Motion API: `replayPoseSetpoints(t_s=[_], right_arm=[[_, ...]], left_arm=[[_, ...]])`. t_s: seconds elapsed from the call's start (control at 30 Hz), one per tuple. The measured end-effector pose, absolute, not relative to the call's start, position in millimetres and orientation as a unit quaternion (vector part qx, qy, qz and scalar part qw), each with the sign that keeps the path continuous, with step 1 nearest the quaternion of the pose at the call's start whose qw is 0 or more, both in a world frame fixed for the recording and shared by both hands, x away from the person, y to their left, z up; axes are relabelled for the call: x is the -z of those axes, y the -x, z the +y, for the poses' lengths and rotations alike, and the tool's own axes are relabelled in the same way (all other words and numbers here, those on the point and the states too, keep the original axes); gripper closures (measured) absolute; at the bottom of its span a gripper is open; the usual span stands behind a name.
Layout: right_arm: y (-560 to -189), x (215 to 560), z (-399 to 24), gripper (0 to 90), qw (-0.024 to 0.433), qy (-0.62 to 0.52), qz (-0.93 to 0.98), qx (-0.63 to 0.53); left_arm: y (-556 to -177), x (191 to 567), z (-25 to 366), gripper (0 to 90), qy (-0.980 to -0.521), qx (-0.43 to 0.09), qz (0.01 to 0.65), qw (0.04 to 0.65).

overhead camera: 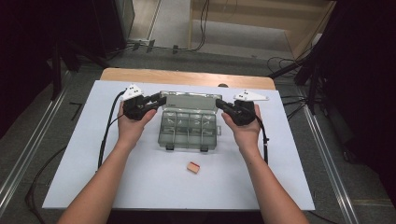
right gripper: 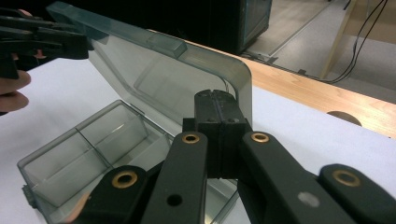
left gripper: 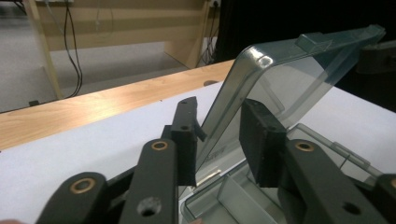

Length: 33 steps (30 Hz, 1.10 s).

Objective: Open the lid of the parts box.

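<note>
Organizer box point(overhead camera: 188, 126) (lid up) on white tabletop point(overhead camera: 140, 186); left gripper point(overhead camera: 159, 101) straddles lid loosely, right gripper point(overhead camera: 219, 103) clenched.

- The clear plastic box with small compartments point(overhead camera: 188, 127) sits on the white sheet point(overhead camera: 74, 158) in the middle of the table.
- Its clear hinged lid point(overhead camera: 189, 100) stands up at the far side of the box — behind the compartments.
- The left gripper point(overhead camera: 159, 101) is at the lid's left edge, the right gripper point(overhead camera: 220, 103) at its right edge.
- The small tan block point(overhead camera: 193, 167) lies on the sheet in front of the box — apart from it.
- The bare wooden table edge point(overhead camera: 187, 77) runs behind the sheet.
</note>
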State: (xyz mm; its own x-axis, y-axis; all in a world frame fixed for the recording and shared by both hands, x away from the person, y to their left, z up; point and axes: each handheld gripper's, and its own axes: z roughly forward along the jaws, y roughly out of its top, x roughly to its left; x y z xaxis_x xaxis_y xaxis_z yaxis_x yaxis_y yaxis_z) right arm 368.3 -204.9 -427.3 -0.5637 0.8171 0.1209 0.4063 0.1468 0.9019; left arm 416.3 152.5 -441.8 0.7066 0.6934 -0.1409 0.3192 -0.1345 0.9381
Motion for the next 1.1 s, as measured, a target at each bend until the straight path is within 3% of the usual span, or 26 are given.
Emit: replayPoseSetpoints(t_s=[0.27, 0.4, 0.5, 0.6, 0.63, 0.67, 0.73, 0.87, 1.03, 1.1], right_arm=[[-363, 420, -223, 88.0, 0.202, -0.414, 0.721, -0.518], [-366, 420, -235, 73.8, 0.188, -0.418, 0.708, -0.536], [-368, 423, -242, 51.6, 0.186, -0.411, 0.701, -0.552], [-372, 426, -243, 11.6, 0.190, -0.431, 0.692, -0.547], [-374, 428, -243, 2.5, 0.187, -0.436, 0.693, -0.543], [-375, 430, -243, 0.0, 0.168, -0.434, 0.694, -0.549], [-379, 435, -240, 0.0, 0.151, -0.438, 0.692, -0.553], [-384, 443, -224, 0.0, 0.170, -0.447, 0.705, -0.524], [-385, 449, -210, 39.7, 0.217, -0.470, 0.688, -0.509], [-386, 452, -205, 48.8, 0.213, -0.469, 0.688, -0.512]], left_arm=[[-419, 442, 155, 75.0, -0.726, -0.159, 0.355, 0.567], [-421, 442, 154, 75.8, -0.721, -0.159, 0.362, 0.569], [-423, 443, 154, 76.2, -0.718, -0.160, 0.365, 0.570], [-424, 443, 154, 76.5, -0.717, -0.159, 0.367, 0.571], [-424, 443, 153, 76.6, -0.717, -0.161, 0.368, 0.571], [-424, 443, 153, 76.7, -0.717, -0.161, 0.368, 0.570], [-425, 442, 153, 76.8, -0.718, -0.160, 0.369, 0.568], [-426, 442, 153, 77.2, -0.716, -0.160, 0.372, 0.569], [-428, 443, 153, 77.4, -0.711, -0.157, 0.377, 0.573], [-430, 444, 153, 77.5, -0.707, -0.154, 0.382, 0.575]])
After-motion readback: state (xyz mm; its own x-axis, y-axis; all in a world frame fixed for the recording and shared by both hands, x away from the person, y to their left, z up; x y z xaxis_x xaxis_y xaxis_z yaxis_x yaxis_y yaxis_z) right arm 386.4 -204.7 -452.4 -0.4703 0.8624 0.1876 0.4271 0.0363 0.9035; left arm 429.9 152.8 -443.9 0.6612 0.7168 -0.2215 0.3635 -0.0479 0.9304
